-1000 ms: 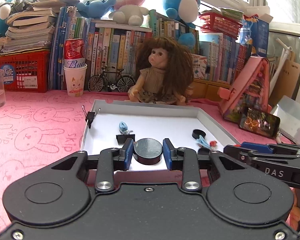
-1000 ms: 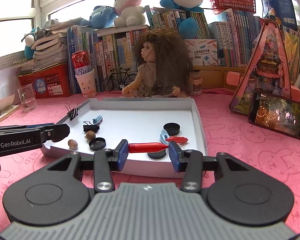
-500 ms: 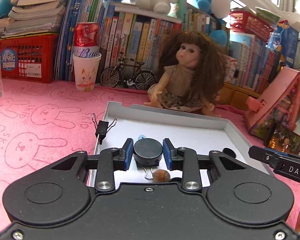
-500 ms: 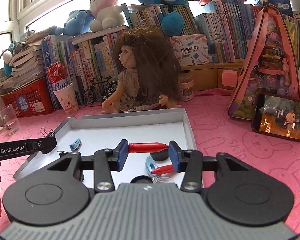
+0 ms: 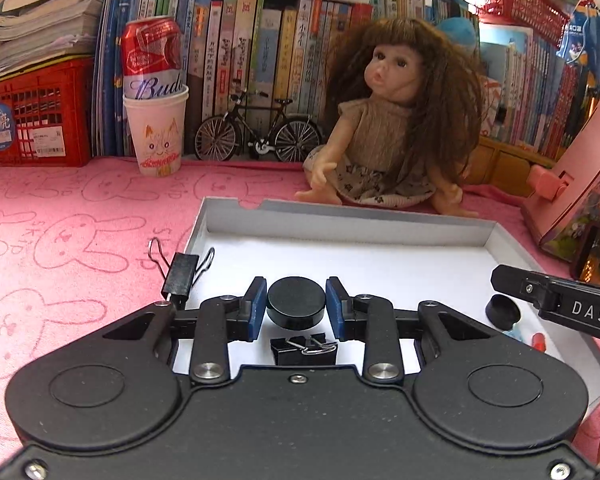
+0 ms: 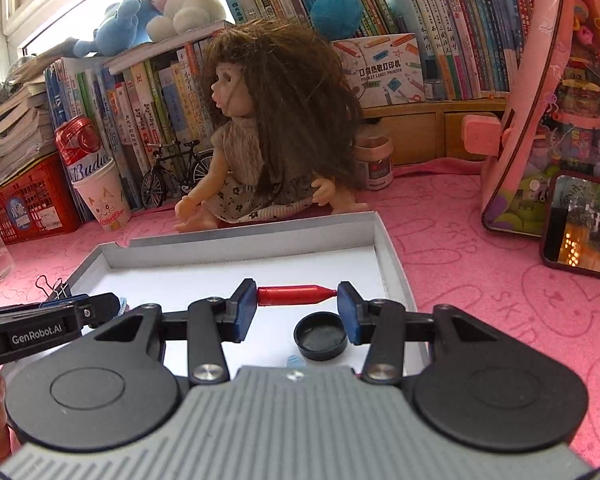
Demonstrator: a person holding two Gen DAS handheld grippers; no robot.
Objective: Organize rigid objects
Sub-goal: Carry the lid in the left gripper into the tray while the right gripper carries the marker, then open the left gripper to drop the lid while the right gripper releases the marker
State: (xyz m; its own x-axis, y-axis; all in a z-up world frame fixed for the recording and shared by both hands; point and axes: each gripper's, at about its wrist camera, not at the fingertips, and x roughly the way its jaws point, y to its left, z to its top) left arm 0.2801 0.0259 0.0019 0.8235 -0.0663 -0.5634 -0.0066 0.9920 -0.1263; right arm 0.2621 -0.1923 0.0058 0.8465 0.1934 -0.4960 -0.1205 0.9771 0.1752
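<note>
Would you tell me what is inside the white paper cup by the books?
A red Bud can stands in the paper cup, its upper part above the rim. The cup wall hides its lower part and anything beneath it.

Bright daylight here, pouring in from the window [image 6: 24,8] behind the shelves, blown out to pure white at the upper left of the right wrist view. The white tray [image 6: 236,240] floor glows evenly, with only soft shadows along its inner walls. Both views bend hard at the edges, so the rows of books [image 5: 260,52] lean and curve. A faint sheen sits on the round black cap [image 5: 296,300]. Focus is crisp in the middle, and the corners go dark.
</note>
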